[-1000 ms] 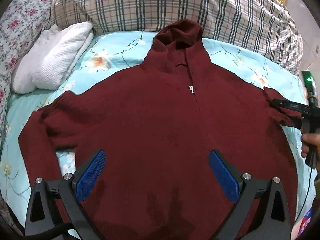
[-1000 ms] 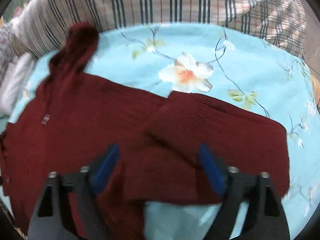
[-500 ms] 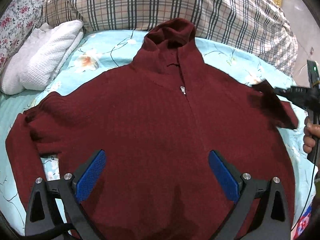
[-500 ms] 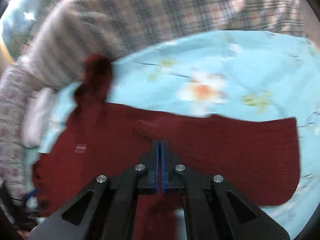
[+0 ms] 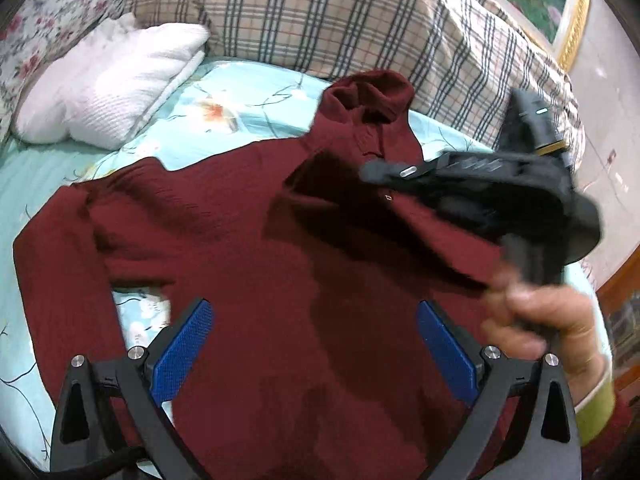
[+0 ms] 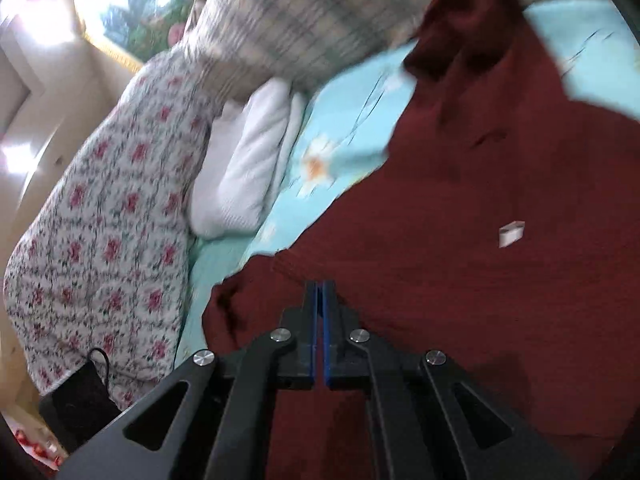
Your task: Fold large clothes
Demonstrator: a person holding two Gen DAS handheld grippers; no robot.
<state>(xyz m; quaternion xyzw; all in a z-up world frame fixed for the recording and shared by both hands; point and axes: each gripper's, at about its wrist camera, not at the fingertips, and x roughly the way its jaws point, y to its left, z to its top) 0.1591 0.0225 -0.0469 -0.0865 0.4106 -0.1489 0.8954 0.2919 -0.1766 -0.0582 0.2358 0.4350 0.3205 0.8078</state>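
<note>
A: How many garments do you have laid out?

B: You have one dark red hooded sweater (image 5: 248,240), with one small white tag (image 6: 511,233) on it.

A: And bedding?

B: You can count one white pillow (image 5: 108,92), one plaid quilt (image 5: 320,20), one floral quilt (image 6: 100,240) and one light blue flowered sheet (image 5: 224,108).

A: Tools?

B: Two: your left gripper (image 5: 316,344) and your right gripper (image 6: 319,312), plus one hand (image 5: 540,320) in view.

A bed with a pale blue floral sheet (image 5: 248,112) carries a dark red knitted hooded sweater (image 5: 248,264), a folded white towel (image 5: 108,92) and a plaid quilt (image 5: 340,20).
</note>
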